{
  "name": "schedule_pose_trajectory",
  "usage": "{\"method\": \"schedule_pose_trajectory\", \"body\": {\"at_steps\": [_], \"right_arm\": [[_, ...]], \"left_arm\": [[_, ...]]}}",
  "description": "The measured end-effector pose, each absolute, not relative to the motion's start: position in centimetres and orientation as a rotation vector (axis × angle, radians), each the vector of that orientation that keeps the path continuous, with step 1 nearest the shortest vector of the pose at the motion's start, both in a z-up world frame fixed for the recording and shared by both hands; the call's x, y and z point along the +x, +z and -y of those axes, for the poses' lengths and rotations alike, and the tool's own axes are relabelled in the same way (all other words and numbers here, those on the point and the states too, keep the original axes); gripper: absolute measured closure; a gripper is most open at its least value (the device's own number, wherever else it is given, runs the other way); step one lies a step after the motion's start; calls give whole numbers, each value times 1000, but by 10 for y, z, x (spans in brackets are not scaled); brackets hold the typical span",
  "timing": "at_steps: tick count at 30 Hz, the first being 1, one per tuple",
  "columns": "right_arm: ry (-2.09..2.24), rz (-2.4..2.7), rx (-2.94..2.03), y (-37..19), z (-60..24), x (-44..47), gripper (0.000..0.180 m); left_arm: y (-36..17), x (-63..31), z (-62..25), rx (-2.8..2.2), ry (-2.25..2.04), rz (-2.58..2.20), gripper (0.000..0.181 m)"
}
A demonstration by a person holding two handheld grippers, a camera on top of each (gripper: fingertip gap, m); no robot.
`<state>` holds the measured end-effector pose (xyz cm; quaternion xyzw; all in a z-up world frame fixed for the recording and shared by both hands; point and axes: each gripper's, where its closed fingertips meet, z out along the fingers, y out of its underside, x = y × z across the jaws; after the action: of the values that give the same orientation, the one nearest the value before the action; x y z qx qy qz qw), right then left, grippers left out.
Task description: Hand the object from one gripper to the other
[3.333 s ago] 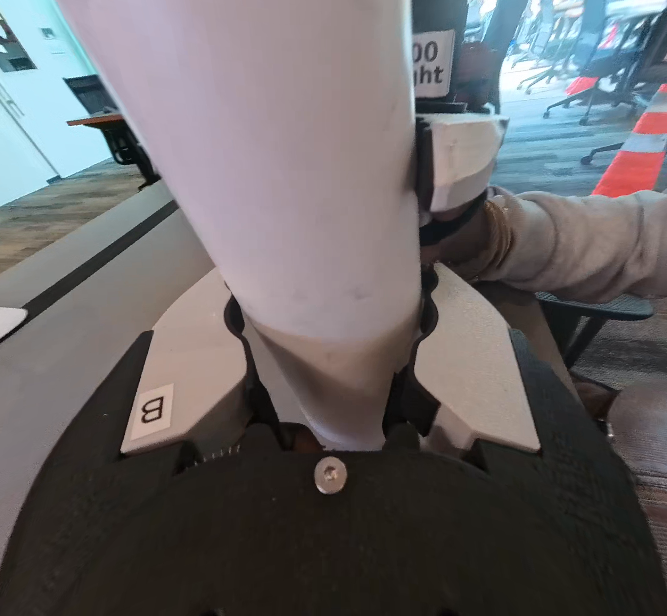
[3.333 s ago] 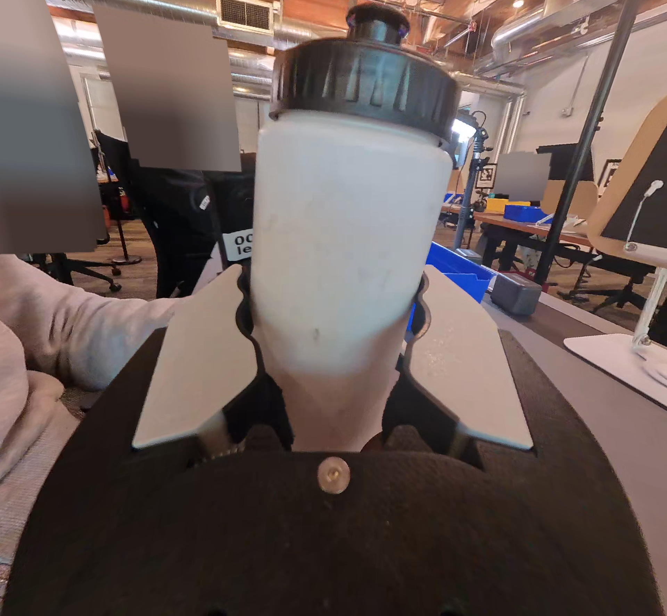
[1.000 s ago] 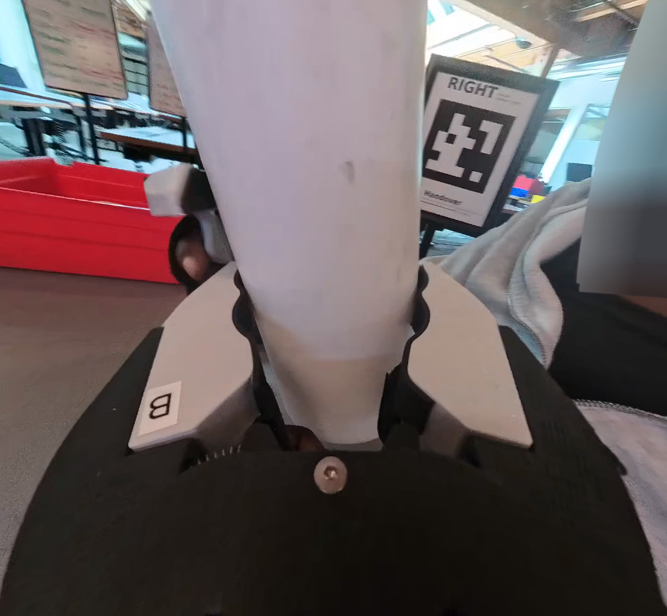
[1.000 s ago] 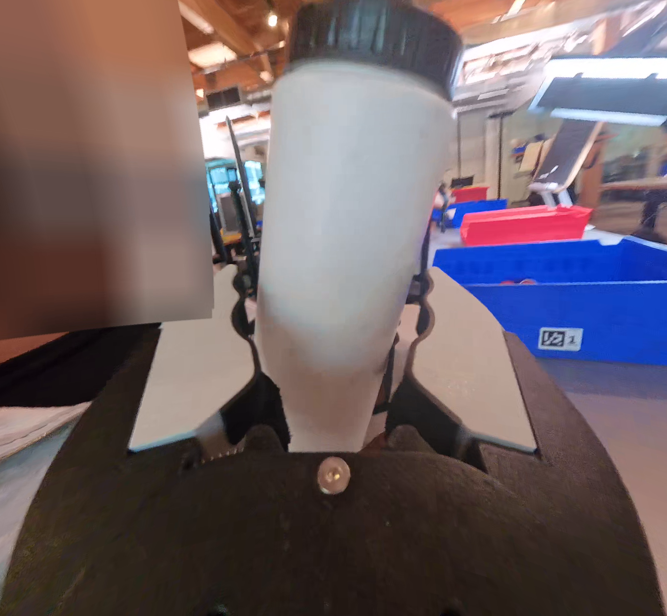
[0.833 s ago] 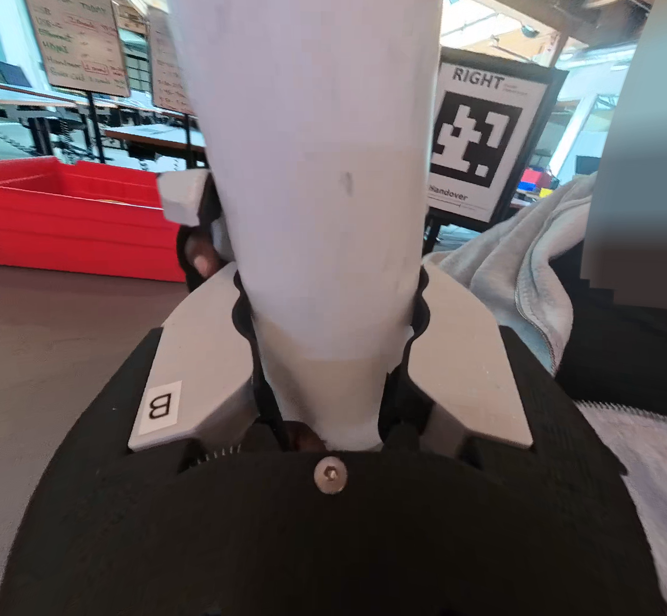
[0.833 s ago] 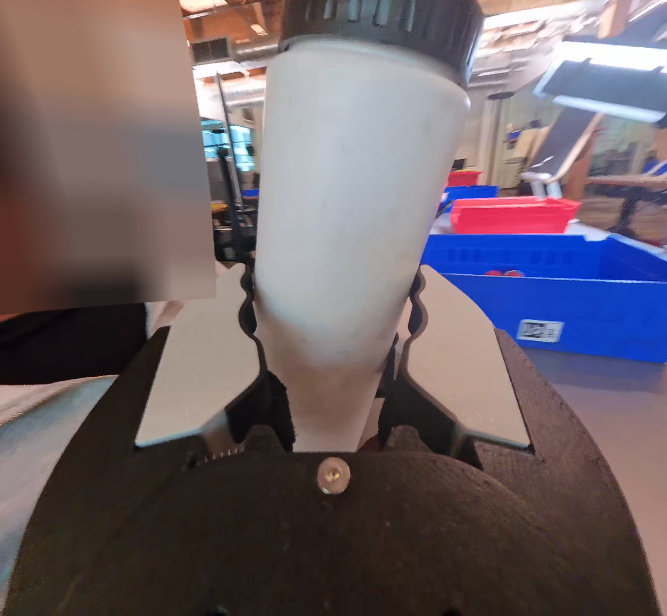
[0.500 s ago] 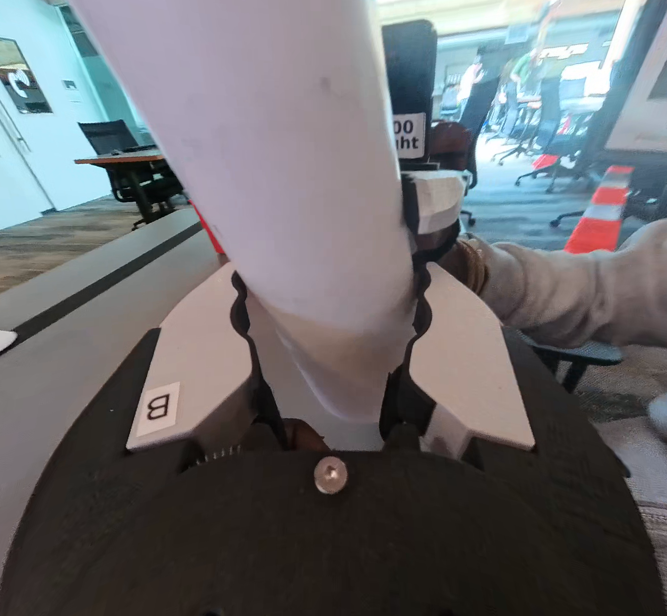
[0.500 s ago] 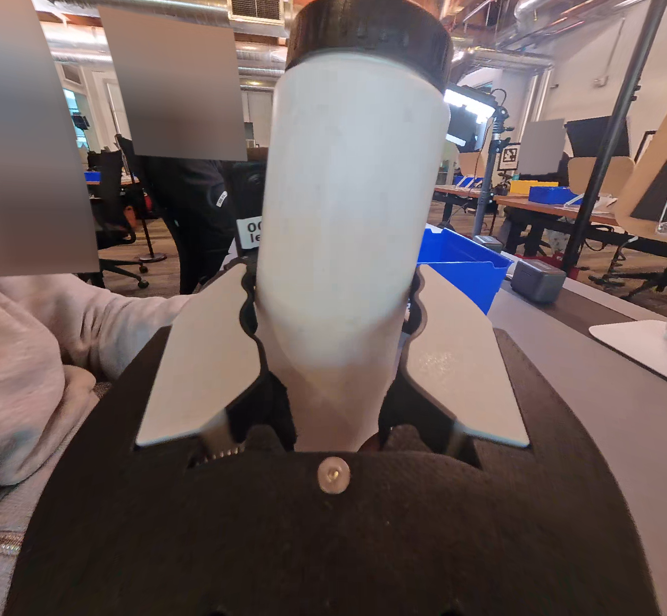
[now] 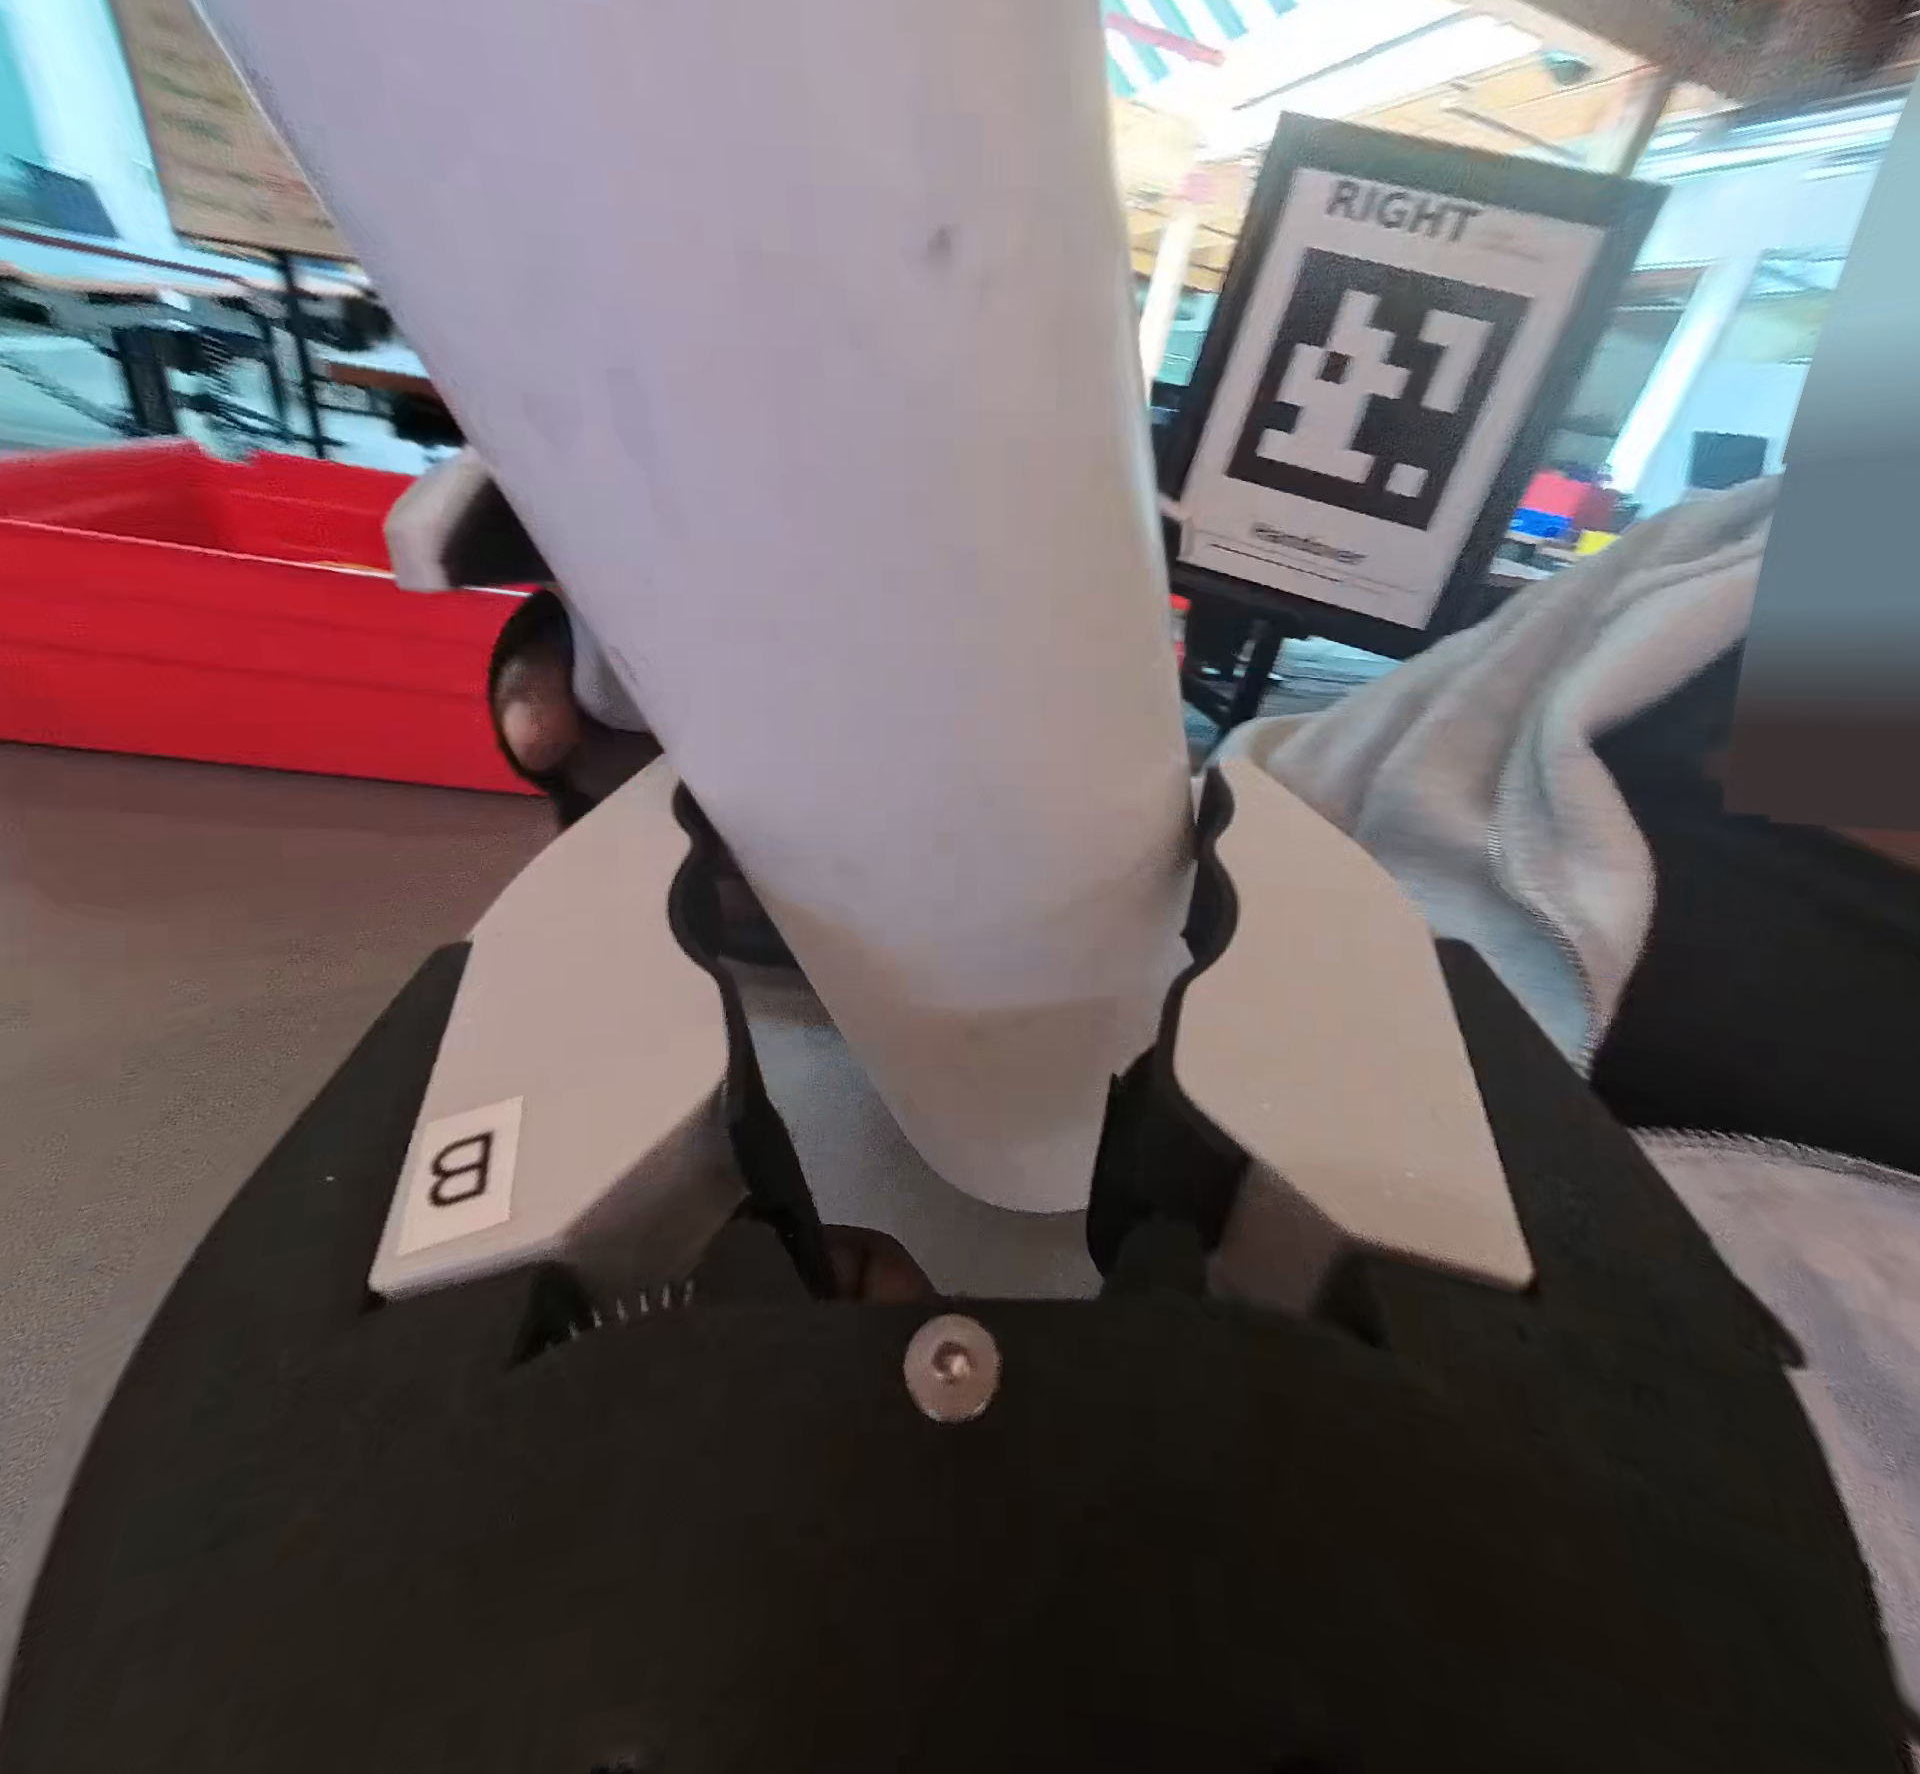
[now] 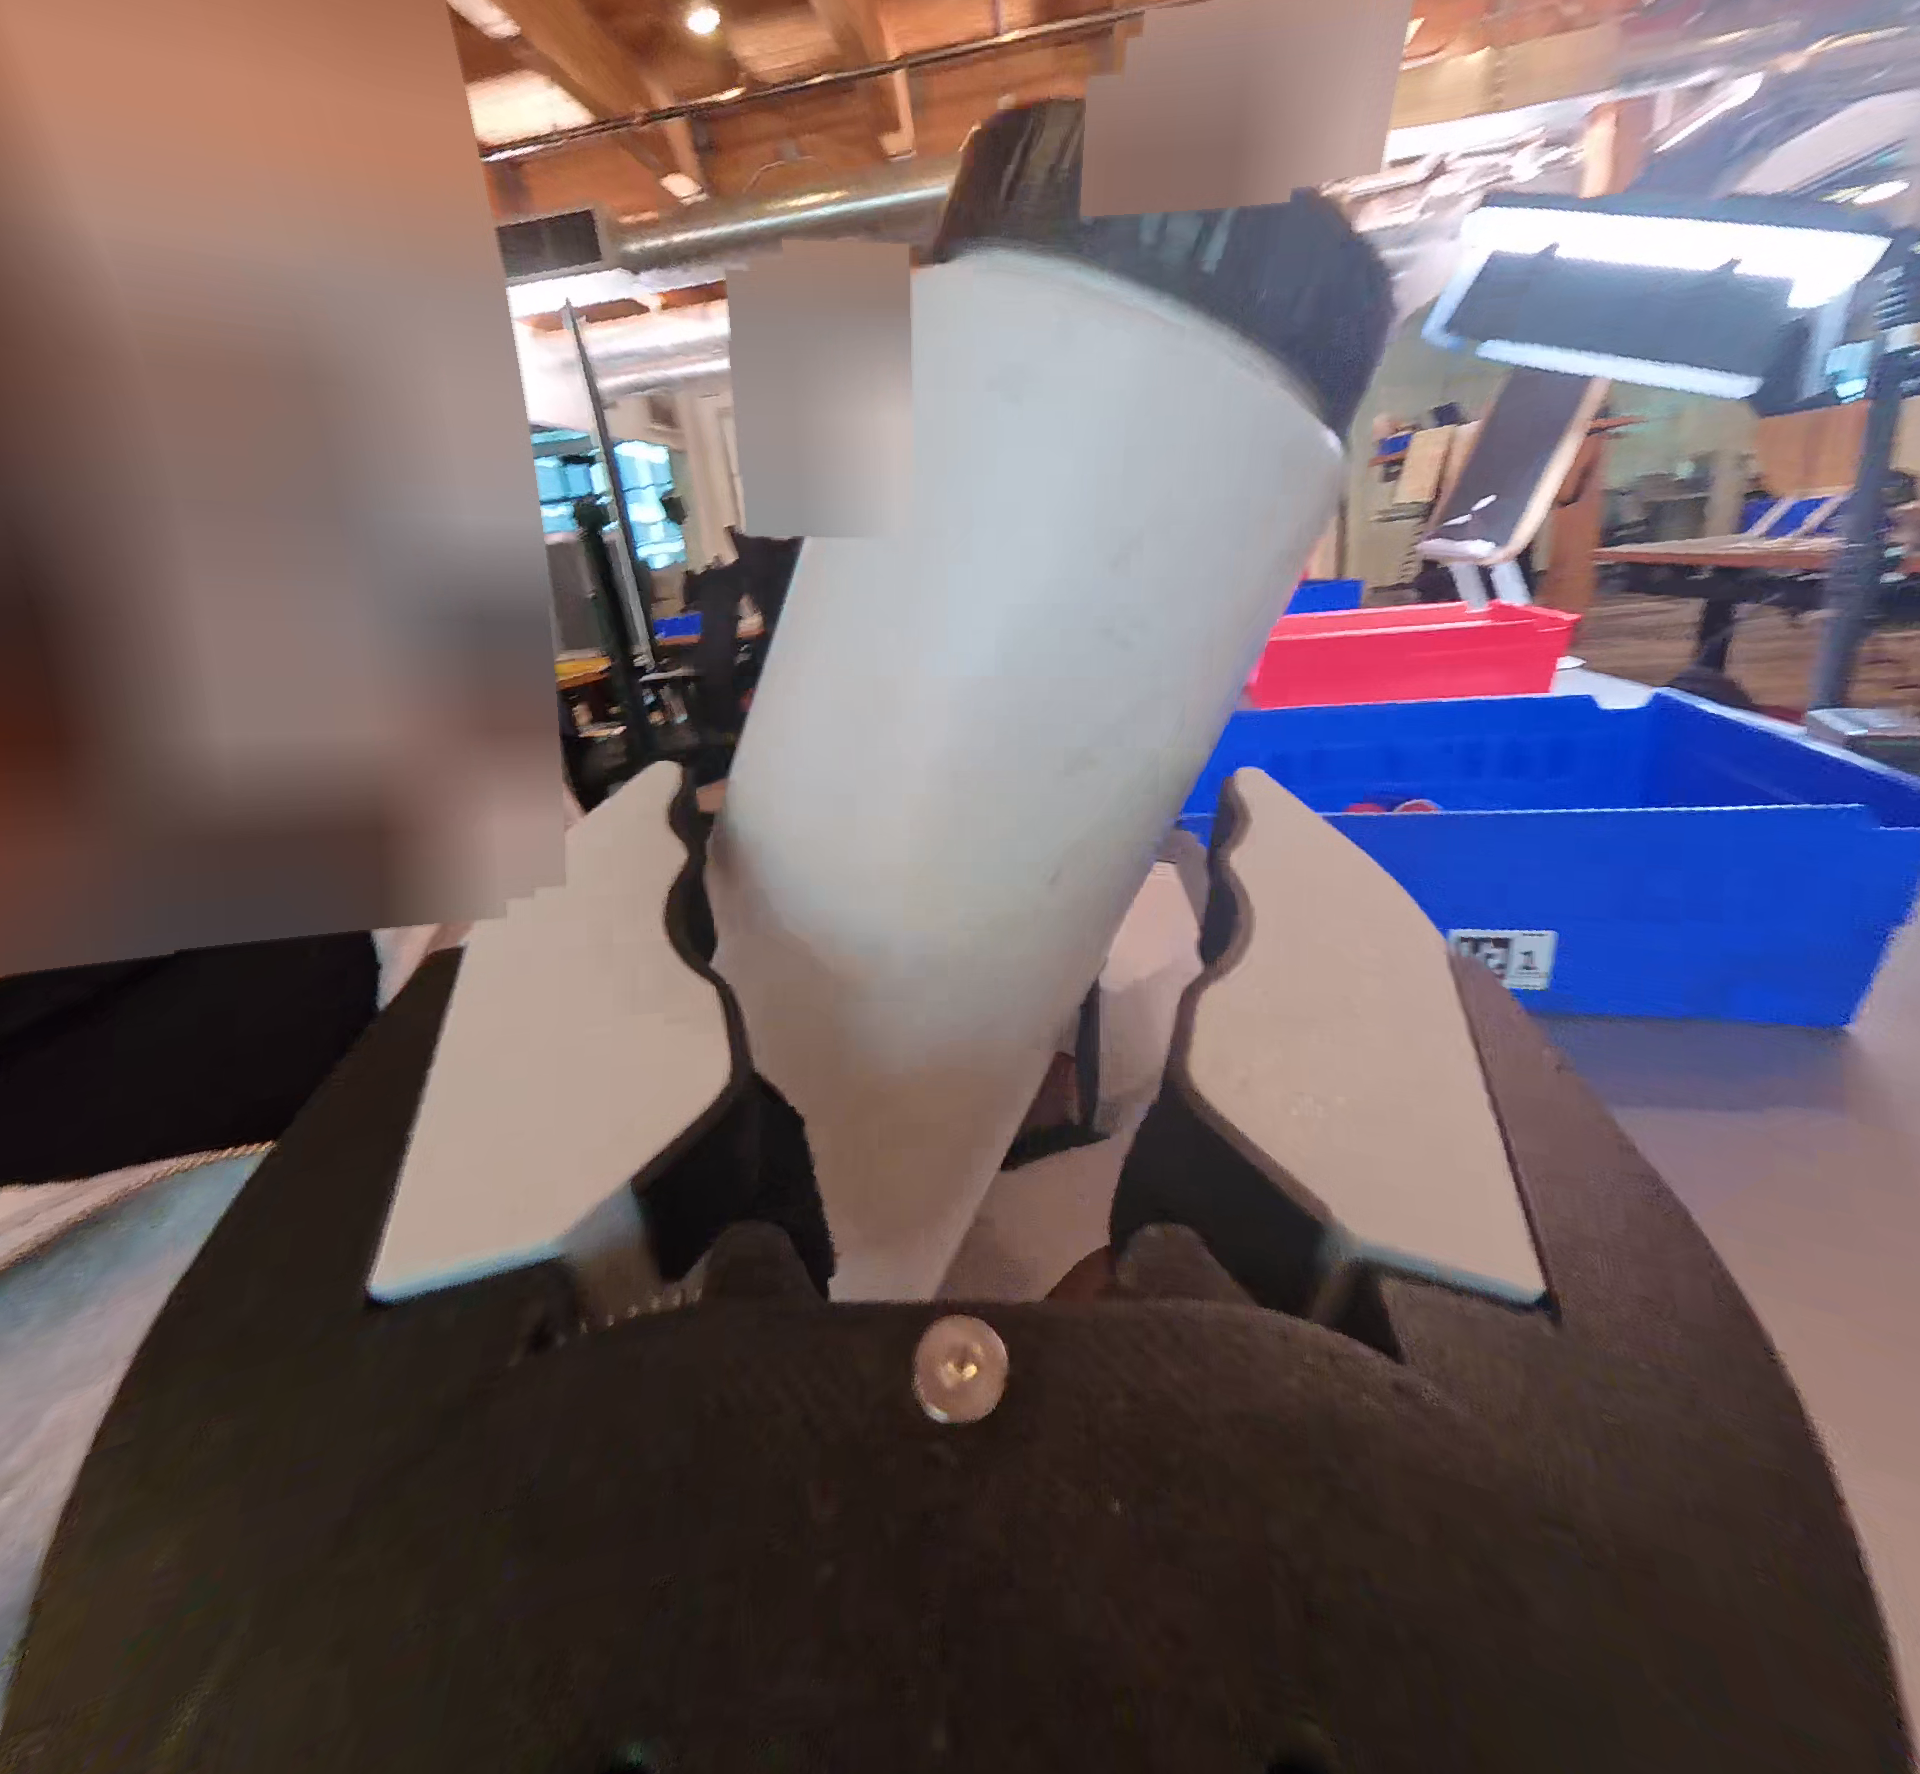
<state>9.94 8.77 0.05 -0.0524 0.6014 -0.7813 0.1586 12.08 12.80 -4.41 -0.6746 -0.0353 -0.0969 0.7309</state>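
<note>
A white bottle (image 9: 831, 374) with a black cap (image 10: 1247, 290) stands between both grippers, which face each other. My left gripper (image 9: 940, 789) is shut on its lower body and pinches it at the fingertips; the bottle leans left in this view. My right gripper (image 10: 951, 789) also surrounds the bottle (image 10: 997, 685), which leans right here. It touches the left finger only, and a narrow gap shows along the right finger (image 10: 1330, 1049), so the jaws stand slightly open. One grey finger of the right gripper (image 9: 447, 529) and a hand show behind the bottle in the left wrist view.
A red bin (image 9: 208, 633) stands on the grey table (image 9: 208, 945) at the left. A black-and-white marker board (image 9: 1371, 374) rises behind it. A person's grey sleeve (image 9: 1455, 789) is at the right. A blue bin (image 10: 1610, 841) and a red bin (image 10: 1403, 654) stand at the right. One gripper's finger ends stand about 5 centimeters off the other's.
The bottle was upright and snug in both grippers; now it is tilted in both views. The right gripper's fingers have parted a little, leaving a gap at its right finger.
</note>
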Motion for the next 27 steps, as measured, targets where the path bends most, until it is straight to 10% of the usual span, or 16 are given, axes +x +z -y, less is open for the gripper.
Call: {"method": "schedule_pose_trajectory", "body": {"at_steps": [27], "right_arm": [[-2081,-1680,-138,-4,-86,108,84]], "left_arm": [[-56,126,-131,-1577,-201,42,92]]}}
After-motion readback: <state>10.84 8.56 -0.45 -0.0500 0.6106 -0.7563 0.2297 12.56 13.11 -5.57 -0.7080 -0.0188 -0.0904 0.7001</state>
